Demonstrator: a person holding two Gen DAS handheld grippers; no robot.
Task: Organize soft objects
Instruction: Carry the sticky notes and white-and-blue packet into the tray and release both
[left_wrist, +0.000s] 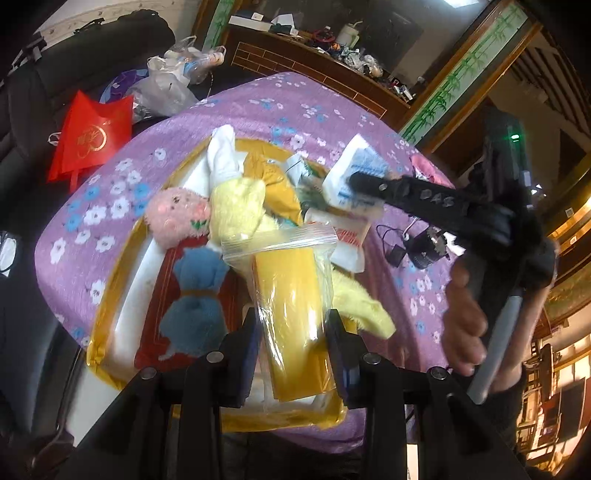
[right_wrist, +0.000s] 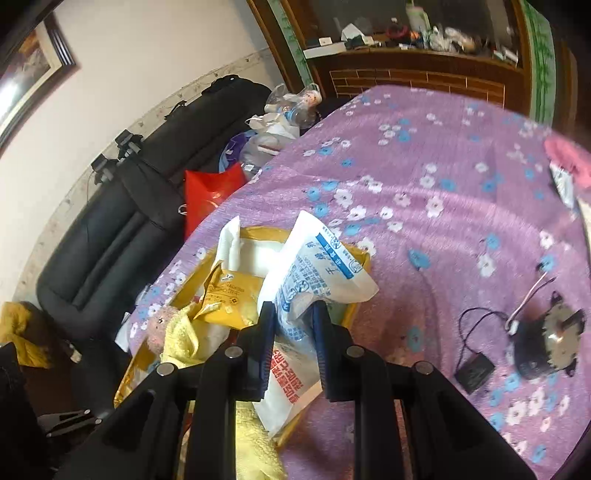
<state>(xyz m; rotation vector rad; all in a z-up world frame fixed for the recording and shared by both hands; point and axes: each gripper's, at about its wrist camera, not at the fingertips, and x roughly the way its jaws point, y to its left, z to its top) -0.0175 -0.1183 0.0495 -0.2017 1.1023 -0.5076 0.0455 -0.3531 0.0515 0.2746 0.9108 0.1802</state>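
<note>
A yellow-rimmed box (left_wrist: 110, 295) on the purple flowered cloth holds soft things: a pink plush (left_wrist: 173, 214), a blue plush (left_wrist: 195, 314), a yellow towel (left_wrist: 236, 210) and packets. My left gripper (left_wrist: 291, 325) is shut on a clear zip bag with a yellow roll (left_wrist: 288, 314) over the box. My right gripper (right_wrist: 293, 317) is shut on a white and blue packet (right_wrist: 314, 273) above the box's right rim (right_wrist: 362, 258); it shows in the left wrist view (left_wrist: 354, 181) too.
A black motor with wires (right_wrist: 535, 343) lies on the cloth to the right. A pink item (right_wrist: 569, 158) sits at the far right. A red bag (left_wrist: 88, 140), plastic bags (left_wrist: 166, 85) and a black couch (right_wrist: 122, 221) stand to the left.
</note>
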